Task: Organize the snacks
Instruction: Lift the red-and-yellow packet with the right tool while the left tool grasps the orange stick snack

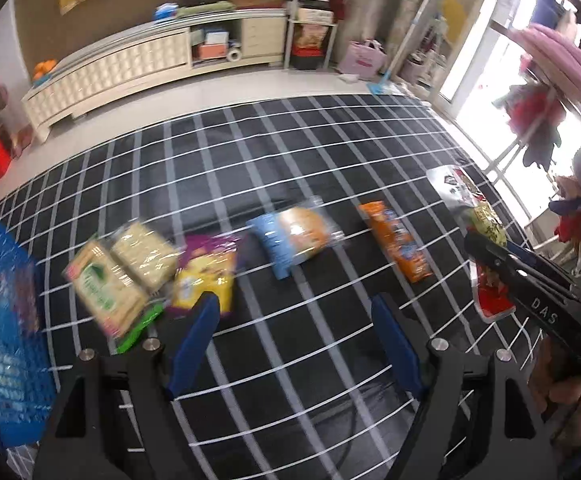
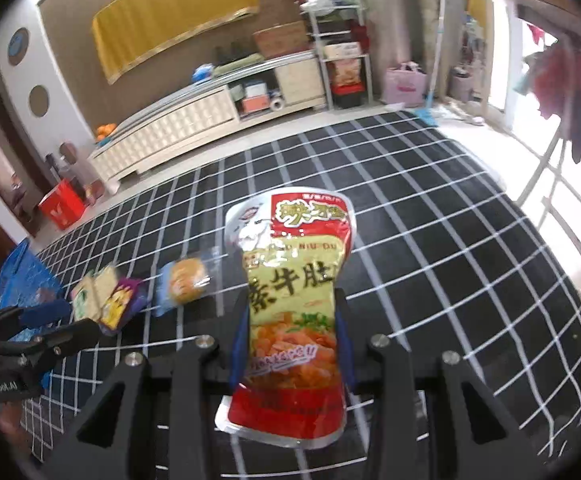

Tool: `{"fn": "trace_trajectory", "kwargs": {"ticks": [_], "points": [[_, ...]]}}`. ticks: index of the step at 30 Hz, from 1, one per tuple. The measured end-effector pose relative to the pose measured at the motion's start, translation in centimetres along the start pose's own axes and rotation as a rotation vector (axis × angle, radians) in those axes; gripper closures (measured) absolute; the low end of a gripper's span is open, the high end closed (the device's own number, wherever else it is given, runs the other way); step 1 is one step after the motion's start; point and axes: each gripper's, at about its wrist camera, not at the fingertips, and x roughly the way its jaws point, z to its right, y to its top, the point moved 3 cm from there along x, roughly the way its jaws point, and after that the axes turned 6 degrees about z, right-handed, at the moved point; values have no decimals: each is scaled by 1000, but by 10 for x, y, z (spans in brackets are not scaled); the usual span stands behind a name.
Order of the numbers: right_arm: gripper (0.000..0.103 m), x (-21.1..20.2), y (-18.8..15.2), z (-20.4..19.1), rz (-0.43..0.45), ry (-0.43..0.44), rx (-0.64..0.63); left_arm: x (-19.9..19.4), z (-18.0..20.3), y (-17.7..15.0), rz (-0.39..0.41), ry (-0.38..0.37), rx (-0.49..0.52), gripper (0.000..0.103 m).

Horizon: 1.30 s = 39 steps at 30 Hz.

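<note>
We clamp the red and yellow snack pouch (image 2: 290, 312) between our right gripper (image 2: 292, 344) fingers, lifted above the black checked bench (image 2: 450, 240). Our left gripper (image 1: 294, 320) fingers stand wide and empty over the bench, near the purple packet (image 1: 206, 276).

You have six snack packs here. One is the red and yellow pouch (image 2: 290, 308). One is the orange pack (image 1: 398, 242). One is the blue pack with a bun (image 1: 290, 240). One is the purple and yellow bag (image 1: 206, 276). Two are cracker packs, a green-labelled one (image 1: 104, 290) and a clear one (image 1: 144, 256), lying side by side. You have one blue mesh bag (image 1: 6, 320). You have one black cloth with white lines (image 1: 290, 152). You have two grippers, the left gripper (image 1: 294, 336) and the right gripper (image 2: 292, 344).
</note>
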Motion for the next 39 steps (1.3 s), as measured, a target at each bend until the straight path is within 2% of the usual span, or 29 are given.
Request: {"fn": "trace_trajectory", "kwargs": {"ticks": [4, 9, 13, 15, 17, 21, 29, 31, 35, 39], "points": [[61, -1, 4, 16, 25, -60, 9, 18, 34, 9, -11, -17, 57, 26], [61, 3, 3, 36, 18, -70, 59, 52, 64, 13, -57, -27, 74, 26], [61, 10, -3, 47, 12, -75, 77, 77, 78, 15, -90, -43, 73, 26], [61, 15, -5, 55, -21, -101, 98, 85, 82, 18, -89, -43, 80, 26], [61, 10, -4, 57, 14, -90, 110, 94, 86, 21, -92, -36, 83, 26], [61, 16, -5, 56, -11, -90, 112, 115, 87, 25, -118, -39, 72, 27], [61, 20, -7, 71, -30, -113, 176, 148, 101, 24, -162, -63, 89, 45], [61, 22, -8, 72, -41, -116, 183, 150, 103, 24, -165, -79, 99, 49], [61, 25, -8, 62, -48, -108, 145, 151, 108, 23, -174, -95, 118, 67], [61, 27, -8, 59, -58, -100, 141, 148, 106, 19, -175, -99, 137, 74]]}}
